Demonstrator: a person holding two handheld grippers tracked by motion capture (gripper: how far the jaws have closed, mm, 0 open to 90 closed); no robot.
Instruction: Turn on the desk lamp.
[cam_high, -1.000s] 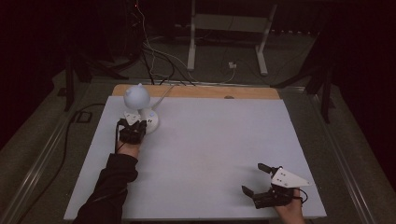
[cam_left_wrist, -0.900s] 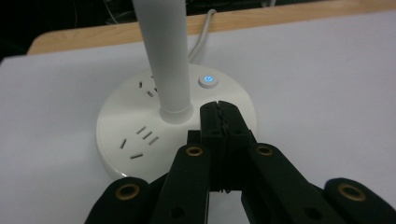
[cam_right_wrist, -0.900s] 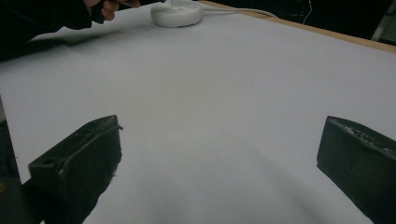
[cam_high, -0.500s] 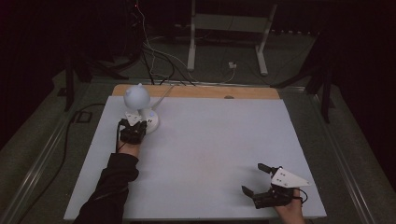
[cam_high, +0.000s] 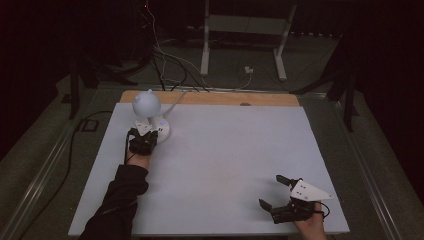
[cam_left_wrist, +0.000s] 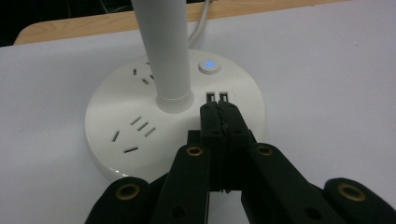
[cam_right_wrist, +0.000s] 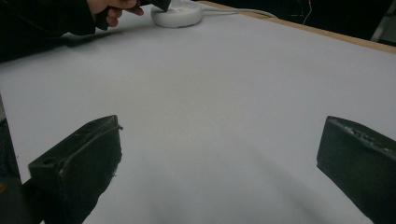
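Observation:
A white desk lamp with a round head (cam_high: 146, 103) stands on a round white base (cam_left_wrist: 140, 126) at the table's far left. The base carries socket slots, two USB ports and a small button lit blue (cam_left_wrist: 209, 66). My left gripper (cam_left_wrist: 219, 111) is shut, empty, its joined tips resting on the base just in front of the USB ports, beside the lamp's stem (cam_left_wrist: 164, 51). From above, the left gripper (cam_high: 143, 140) sits against the base's near side. My right gripper (cam_high: 274, 191) stands open near the table's front right, nothing between its fingers (cam_right_wrist: 86, 154).
The white tabletop (cam_high: 230, 150) has a wooden strip (cam_high: 210, 98) along its far edge. The lamp's white cable (cam_left_wrist: 201, 18) runs off the back. On the floor beyond are more cables and a white stand (cam_high: 242, 30). A dark-sleeved forearm (cam_high: 120, 200) lies along the table's left.

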